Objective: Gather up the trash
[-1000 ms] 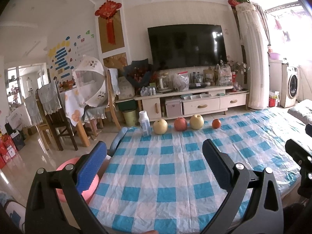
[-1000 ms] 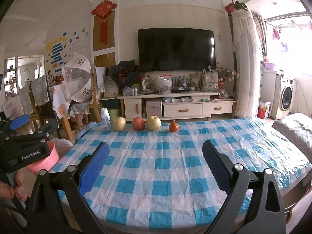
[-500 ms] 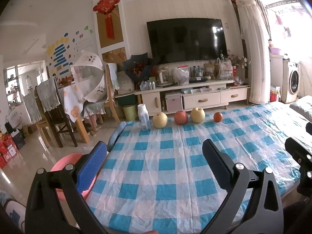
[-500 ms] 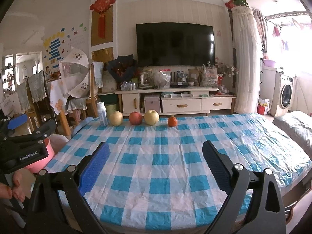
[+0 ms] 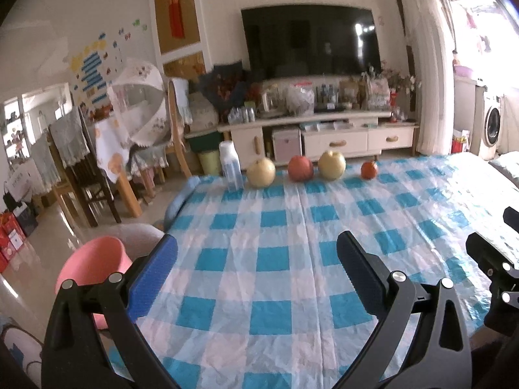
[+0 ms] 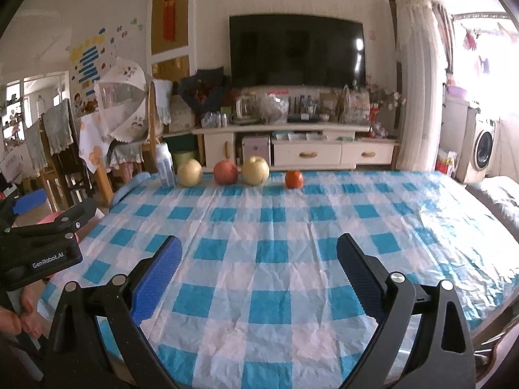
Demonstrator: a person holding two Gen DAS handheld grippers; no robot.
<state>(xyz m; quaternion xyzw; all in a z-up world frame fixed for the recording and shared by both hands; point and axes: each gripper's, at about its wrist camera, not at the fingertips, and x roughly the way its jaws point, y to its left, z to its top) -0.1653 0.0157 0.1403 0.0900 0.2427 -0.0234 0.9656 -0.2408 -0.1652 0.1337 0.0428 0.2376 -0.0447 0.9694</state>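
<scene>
Two open grippers wait over a blue-and-white checked plastic tablecloth (image 6: 269, 227).

The left gripper (image 5: 256, 259) and the right gripper (image 6: 258, 259) both have their jaws wide apart and hold nothing. Far ahead of them, at the table's far edge, stands a small white plastic bottle (image 5: 231, 170). Next to it, in a row, sit a yellow pear (image 5: 261, 172), a red apple (image 5: 300, 169), another yellow pear (image 5: 331, 165) and a small orange fruit (image 5: 369, 170). A round pink plastic bin (image 5: 94, 267) sits on the floor, just left of the left gripper.

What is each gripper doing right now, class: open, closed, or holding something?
Left gripper: open, holding nothing, above the checked tablecloth.
Right gripper: open, holding nothing.
</scene>
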